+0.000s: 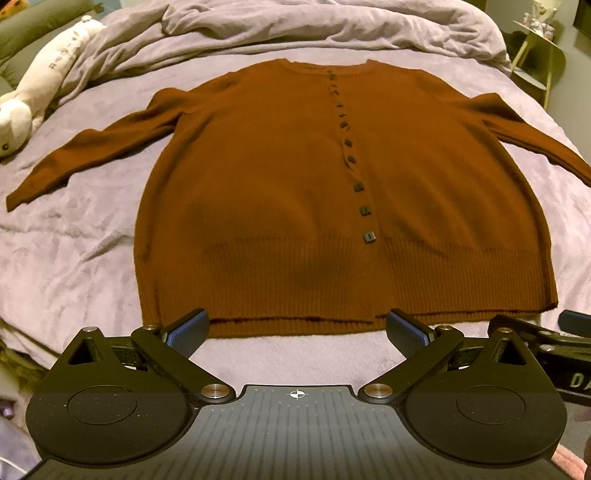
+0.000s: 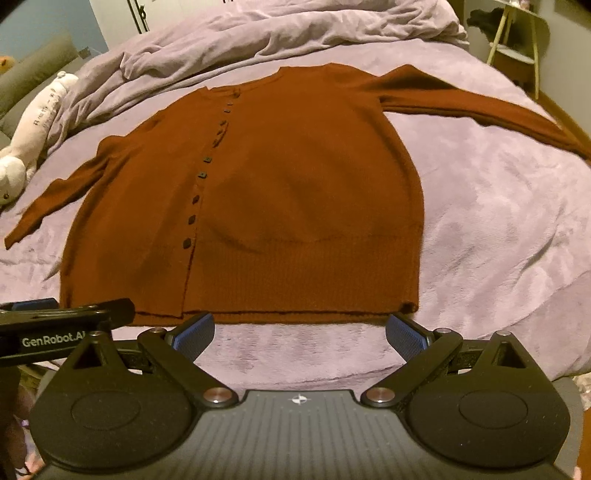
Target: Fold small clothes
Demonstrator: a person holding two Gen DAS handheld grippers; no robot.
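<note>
A rust-brown buttoned cardigan (image 1: 280, 192) lies flat, front up, on a lilac bed cover, both sleeves spread out to the sides and its ribbed hem nearest me. It also shows in the right wrist view (image 2: 295, 206). My left gripper (image 1: 297, 328) is open and empty, just short of the hem near the button line. My right gripper (image 2: 300, 330) is open and empty, just short of the hem's right half. The left gripper's body (image 2: 55, 325) shows at the left edge of the right wrist view.
A crumpled lilac duvet (image 1: 295, 26) is piled at the far end of the bed. A white plush toy (image 1: 40, 81) lies at the far left. A small stand with yellow legs (image 2: 517, 40) is beyond the bed's far right corner.
</note>
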